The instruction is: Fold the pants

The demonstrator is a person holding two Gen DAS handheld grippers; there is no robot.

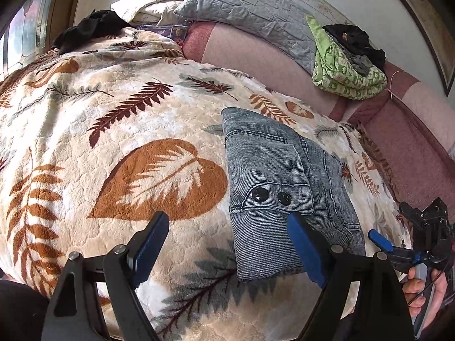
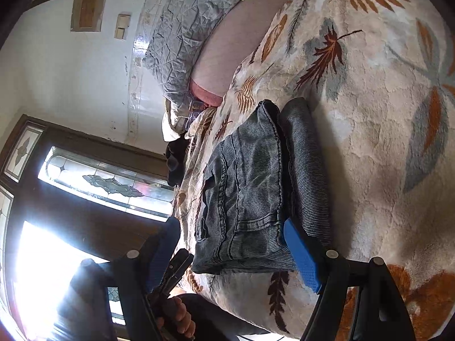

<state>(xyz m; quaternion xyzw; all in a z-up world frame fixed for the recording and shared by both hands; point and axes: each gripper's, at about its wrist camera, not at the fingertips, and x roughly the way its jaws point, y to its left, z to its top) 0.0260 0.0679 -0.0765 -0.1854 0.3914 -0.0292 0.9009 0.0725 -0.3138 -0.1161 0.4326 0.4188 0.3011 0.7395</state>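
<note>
The pants, grey-blue denim, lie folded into a compact rectangle on the bed, resting on a cream blanket printed with brown and rust leaves. Two dark buttons show on the top layer in the left wrist view, and a pocket seam runs across the upper part of the bundle.

The left gripper hovers over the near edge of the bundle with its jaws spread wide and nothing between them; one blue pad sits over the bare blanket, the other over the denim's near corner, though whether that pad touches the cloth is hard to tell.

The right gripper also stands open, its jaws straddling the near end of the folded pants without pressing on them. In the left wrist view the same right gripper appears just beside the bundle's right edge, with the person's hand on its handle.

Farther back on the bed lie a grey quilted pillow, a green patterned cloth and a dark garment. A stained-glass window fills the wall beside the bed.
</note>
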